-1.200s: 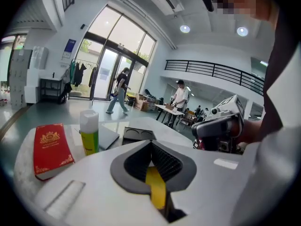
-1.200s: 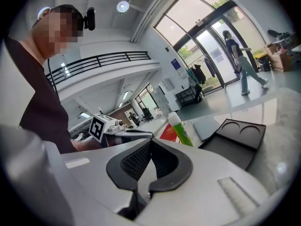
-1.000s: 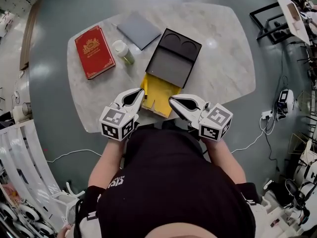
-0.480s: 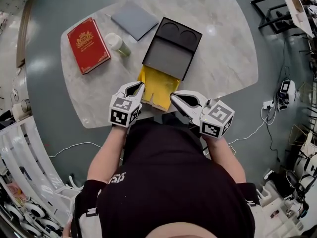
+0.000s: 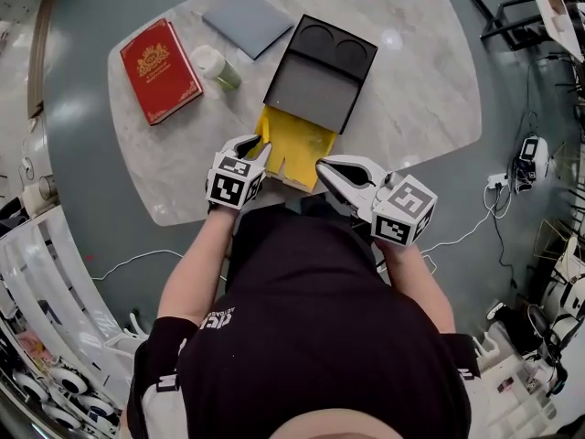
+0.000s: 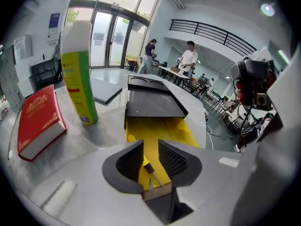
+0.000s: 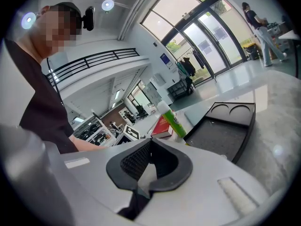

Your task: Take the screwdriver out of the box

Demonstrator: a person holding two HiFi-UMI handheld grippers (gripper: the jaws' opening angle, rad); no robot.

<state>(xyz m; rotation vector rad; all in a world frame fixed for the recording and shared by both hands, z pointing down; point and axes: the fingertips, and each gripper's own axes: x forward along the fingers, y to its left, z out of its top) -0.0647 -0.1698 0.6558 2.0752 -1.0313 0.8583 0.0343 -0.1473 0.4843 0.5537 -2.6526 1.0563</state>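
The left gripper [image 6: 150,147] had just been opening, released around the screwdriver [image 6: 148,168] between its jaws in the yellow box [image 6: 157,128]. The right gripper [image 7: 149,145] was clenched, empty.

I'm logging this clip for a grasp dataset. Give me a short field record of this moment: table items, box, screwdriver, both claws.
table: marble table with red book, green bottle, grey pad
box: yellow box at the near edge, far end under a black tray
screwdriver: lying in the box, not gripped
left claw: open, jaws just been opening, screwdriver between them
right claw: shut, empty, beside the box
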